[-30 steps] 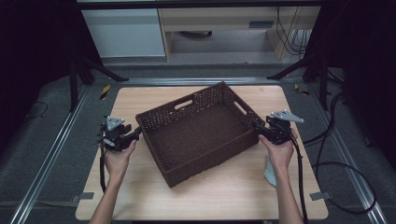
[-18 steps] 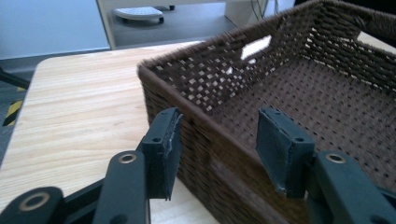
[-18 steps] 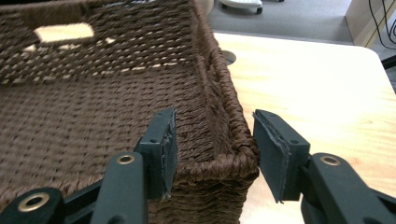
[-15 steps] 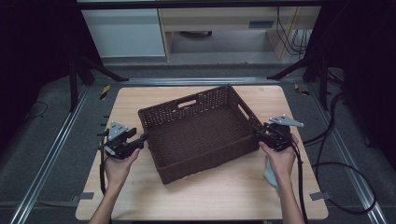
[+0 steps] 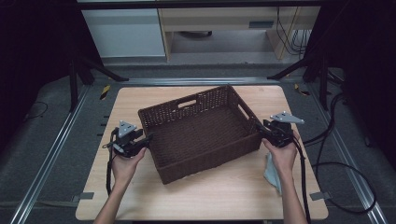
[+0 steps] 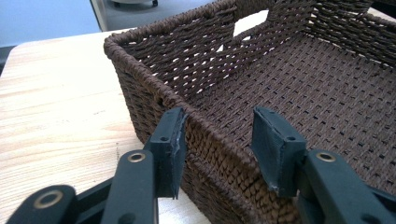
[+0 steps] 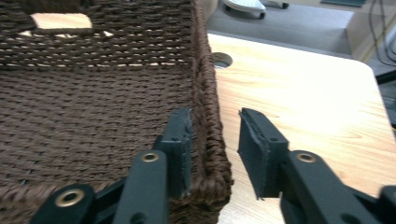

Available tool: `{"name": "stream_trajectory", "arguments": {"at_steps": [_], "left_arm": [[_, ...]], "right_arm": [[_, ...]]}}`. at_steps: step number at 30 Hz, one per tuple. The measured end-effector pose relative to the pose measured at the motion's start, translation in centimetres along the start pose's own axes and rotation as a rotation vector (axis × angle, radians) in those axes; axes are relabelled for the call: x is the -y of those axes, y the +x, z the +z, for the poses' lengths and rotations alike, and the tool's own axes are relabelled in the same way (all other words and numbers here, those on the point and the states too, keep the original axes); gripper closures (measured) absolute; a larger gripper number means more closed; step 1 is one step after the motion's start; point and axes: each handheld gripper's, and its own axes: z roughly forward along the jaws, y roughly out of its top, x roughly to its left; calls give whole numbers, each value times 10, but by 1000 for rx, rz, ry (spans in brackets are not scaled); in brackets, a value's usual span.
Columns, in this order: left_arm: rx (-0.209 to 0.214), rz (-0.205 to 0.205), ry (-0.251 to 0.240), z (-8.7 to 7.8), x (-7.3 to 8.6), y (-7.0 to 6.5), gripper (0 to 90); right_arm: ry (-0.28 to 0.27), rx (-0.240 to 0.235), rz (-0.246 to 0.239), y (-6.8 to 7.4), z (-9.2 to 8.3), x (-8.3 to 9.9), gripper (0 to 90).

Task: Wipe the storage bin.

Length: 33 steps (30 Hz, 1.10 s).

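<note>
A dark brown woven basket [image 5: 205,173] sits empty and slightly askew on the wooden table [image 5: 224,198]. My left gripper [image 5: 146,138] straddles the basket's left wall [image 6: 154,60]. Its jaws have just been closing with the rim between them: the outer pad touches the weave, while the inner pad stands off it. At the basket's right corner my right gripper [image 5: 259,132] straddles the side wall [image 7: 208,93]. Those jaws have also just been closing, with the inner pad against the wall and a gap left at the outer pad.
A pale blue-grey cloth [image 5: 272,173] lies on the table under the right wrist. Bare wood surrounds the basket, and there is a round hole [image 7: 221,59] in the tabletop past its right wall. Metal rails run along both table sides, with cables on the floor at right.
The basket has turned slightly clockwise on the table. My left gripper came a little toward the near edge along the basket's left side. The right gripper barely shifted.
</note>
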Motion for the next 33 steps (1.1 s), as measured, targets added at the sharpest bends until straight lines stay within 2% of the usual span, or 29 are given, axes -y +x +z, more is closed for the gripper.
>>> {"name": "stream_trajectory", "arguments": {"at_steps": [2,8,12,13,15,18,21,24,27,30,33], "left_arm": [[-17,13,1,-1,-1,-2,544],[11,26,-1,-12,2,-4,502],[22,28,11,-12,7,-4,509],[31,24,14,-10,7,-4,520],[26,24,14,-8,7,-5,542],[12,30,21,-5,6,-7,566],[7,27,25,-3,5,-3,575],[3,20,31,0,3,1,581],[-9,22,35,2,2,3,584],[-14,22,35,3,1,4,575],[-18,28,45,5,2,3,554]], "right_arm": [[6,0,-22,3,-2,0,717],[33,-16,-34,13,-18,7,709],[27,-42,-36,15,-27,10,682],[25,-42,-36,15,-27,9,650],[12,-10,-50,13,-27,7,637],[-4,-26,-36,8,-23,3,637],[13,-27,-47,4,-16,1,636],[17,-84,-17,3,-11,1,699],[26,-112,-34,7,-11,2,768],[42,-102,-32,12,-14,2,771],[50,-73,-41,18,-17,5,767]]}}
